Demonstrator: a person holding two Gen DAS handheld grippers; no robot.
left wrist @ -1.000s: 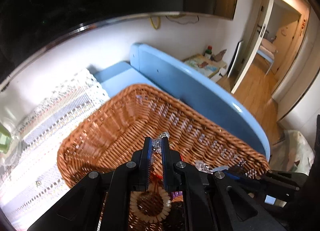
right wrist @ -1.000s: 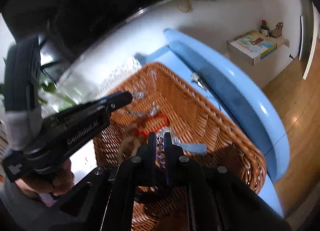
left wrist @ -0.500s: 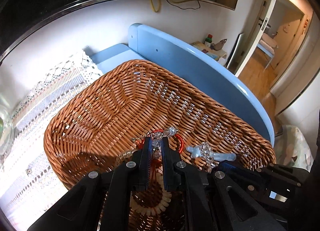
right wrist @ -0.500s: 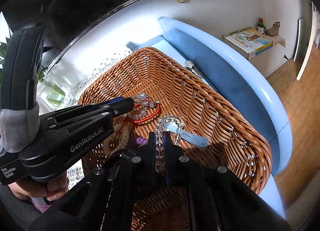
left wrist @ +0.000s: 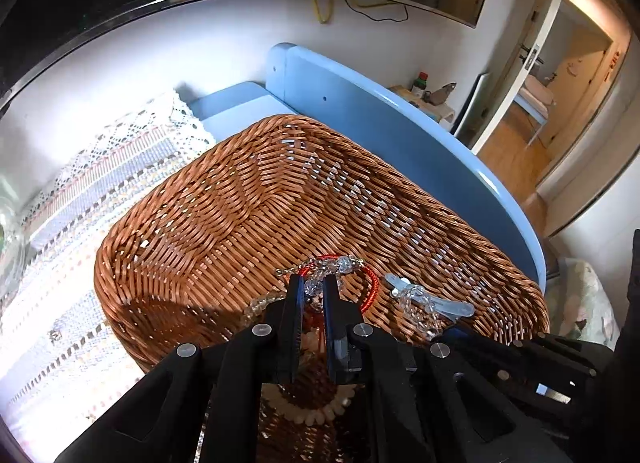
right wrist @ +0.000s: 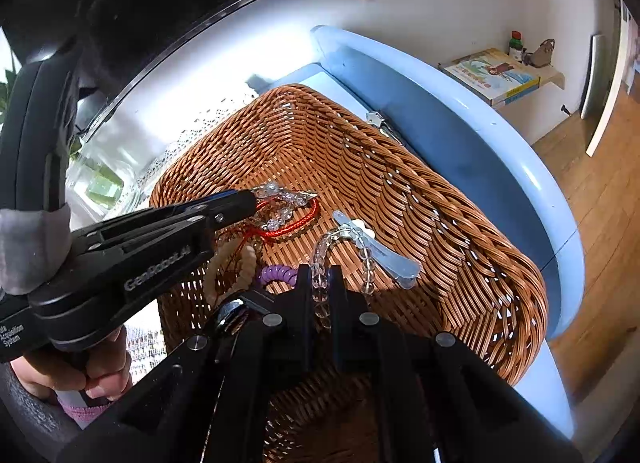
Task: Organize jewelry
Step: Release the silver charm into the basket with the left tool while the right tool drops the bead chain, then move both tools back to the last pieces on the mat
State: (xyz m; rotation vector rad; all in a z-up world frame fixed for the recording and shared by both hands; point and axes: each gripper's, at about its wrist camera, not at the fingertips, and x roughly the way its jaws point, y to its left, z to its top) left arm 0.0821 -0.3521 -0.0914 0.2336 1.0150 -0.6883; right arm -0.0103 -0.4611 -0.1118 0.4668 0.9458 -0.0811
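Observation:
A brown wicker basket (left wrist: 224, 223) (right wrist: 460, 231) holds jewelry. My left gripper (left wrist: 312, 287) (right wrist: 250, 199) is shut on a crystal chain bracelet (left wrist: 332, 265) (right wrist: 286, 197) low over a red cord bracelet (left wrist: 372, 289) (right wrist: 296, 225). My right gripper (right wrist: 320, 283) is shut on a clear bead bracelet (right wrist: 324, 247) (left wrist: 420, 303) that drapes over a pale blue hair clip (right wrist: 384, 253) (left wrist: 448, 305). A cream bead bracelet (right wrist: 240, 263) (left wrist: 312, 415) and a purple coil tie (right wrist: 276, 275) lie below.
The basket rests on a light blue table (left wrist: 420, 151) (right wrist: 500, 167) beside a lace runner (left wrist: 92, 183). A glass jar (right wrist: 100, 183) stands at left. A low shelf with books (right wrist: 496, 75) is by the wall; wooden floor lies right.
Both grippers have come down into the basket with their bracelets. The crystal chain and clear beads now touch the basket floor near the red cord.

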